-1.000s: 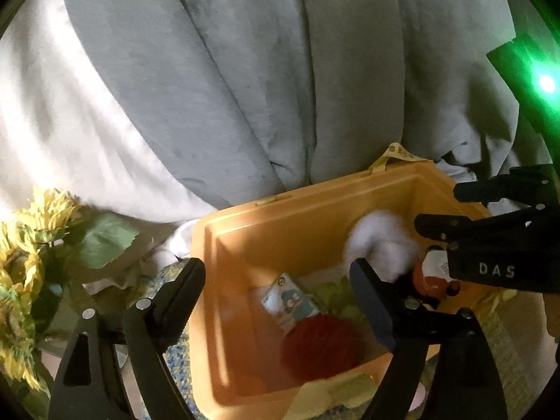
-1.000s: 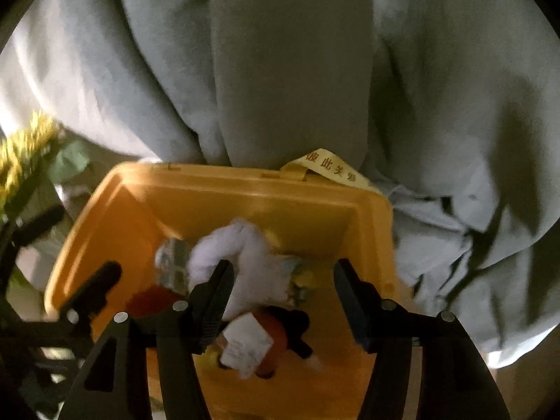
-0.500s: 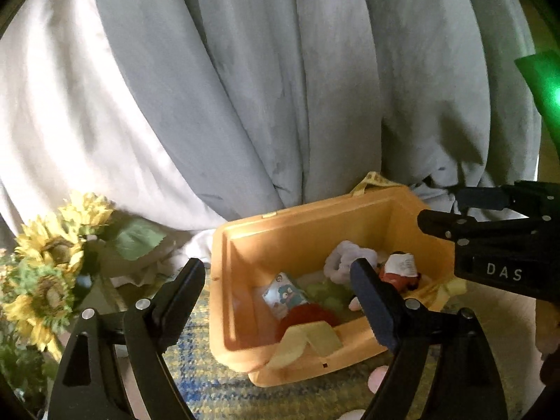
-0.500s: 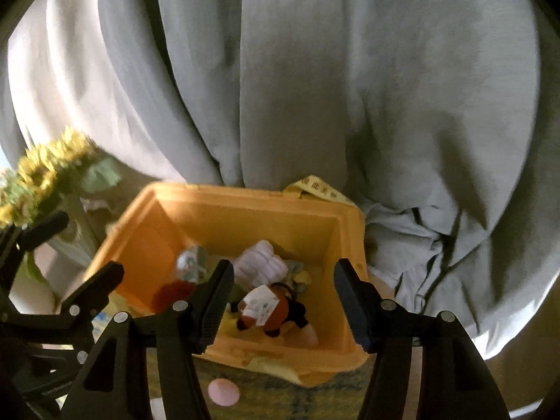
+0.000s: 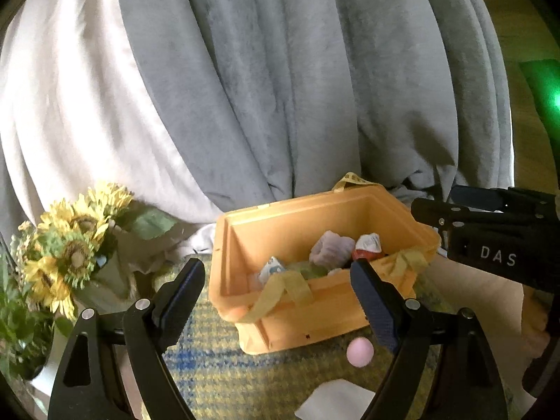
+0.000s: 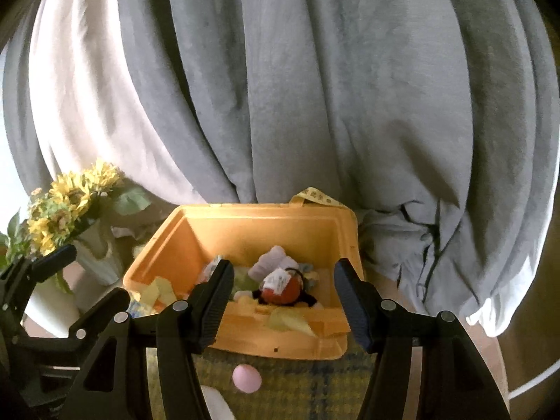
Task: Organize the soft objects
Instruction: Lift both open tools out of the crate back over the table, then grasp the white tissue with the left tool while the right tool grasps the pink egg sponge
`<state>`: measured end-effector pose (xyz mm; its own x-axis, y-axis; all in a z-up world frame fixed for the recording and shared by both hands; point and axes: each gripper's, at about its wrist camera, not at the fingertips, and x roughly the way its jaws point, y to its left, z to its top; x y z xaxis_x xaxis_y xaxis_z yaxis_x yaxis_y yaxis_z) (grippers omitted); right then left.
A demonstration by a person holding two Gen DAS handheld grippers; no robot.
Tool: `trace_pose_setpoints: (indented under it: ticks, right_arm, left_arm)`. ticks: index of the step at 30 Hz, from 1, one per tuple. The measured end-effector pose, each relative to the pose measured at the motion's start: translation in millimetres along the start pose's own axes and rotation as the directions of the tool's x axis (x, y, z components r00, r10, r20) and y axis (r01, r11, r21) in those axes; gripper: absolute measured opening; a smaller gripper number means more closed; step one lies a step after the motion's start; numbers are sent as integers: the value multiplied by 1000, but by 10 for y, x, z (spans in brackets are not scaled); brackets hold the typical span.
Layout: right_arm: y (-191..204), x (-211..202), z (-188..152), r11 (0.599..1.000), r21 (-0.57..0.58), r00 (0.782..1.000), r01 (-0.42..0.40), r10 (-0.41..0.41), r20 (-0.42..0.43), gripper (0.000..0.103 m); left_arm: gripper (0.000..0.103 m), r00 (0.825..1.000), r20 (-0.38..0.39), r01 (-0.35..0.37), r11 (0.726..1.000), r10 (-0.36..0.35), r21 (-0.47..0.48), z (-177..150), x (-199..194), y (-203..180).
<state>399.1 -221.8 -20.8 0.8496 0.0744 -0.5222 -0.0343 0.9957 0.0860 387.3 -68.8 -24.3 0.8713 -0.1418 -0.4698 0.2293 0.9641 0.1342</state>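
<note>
An orange fabric storage box [image 5: 308,217] [image 6: 252,224] stands on a plaid mat. It holds soft toys: a white plush [image 5: 330,250] [image 6: 271,260], a red-orange plush with a white tag [image 5: 367,246] [image 6: 283,285], and a small printed pouch [image 5: 271,269]. My left gripper [image 5: 276,297] is open and empty, in front of the box. My right gripper [image 6: 283,297] is open and empty, also in front of the box; it shows at the right of the left wrist view [image 5: 490,231]. A pink ball [image 5: 359,351] [image 6: 246,378] lies on the mat before the box.
Grey and white curtains [image 5: 280,87] [image 6: 315,87] hang behind the box. A vase of sunflowers [image 5: 70,241] [image 6: 66,210] stands to the left. A white flat object [image 5: 336,399] lies on the yellow-blue plaid mat [image 5: 227,378] near the front.
Both grippers have pulled back and up from over the box. The white and red plush toys, seen dropping from the right gripper earlier, now rest inside the box. The pink ball has come into view.
</note>
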Motion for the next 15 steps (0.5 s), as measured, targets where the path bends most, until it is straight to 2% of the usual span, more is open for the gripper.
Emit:
trace_pose_setpoints:
  ticks: [10, 15]
  right_arm:
    - [18, -218, -323, 1000, -10, 999, 1, 0, 37, 60]
    - [30, -256, -496, 1000, -17, 1000, -13, 13, 27, 60]
  left_arm:
    - [85, 1000, 15, 5, 1000, -5, 2, -349, -250, -107]
    - [85, 1000, 2, 6, 1000, -6, 9, -526, -310, -153]
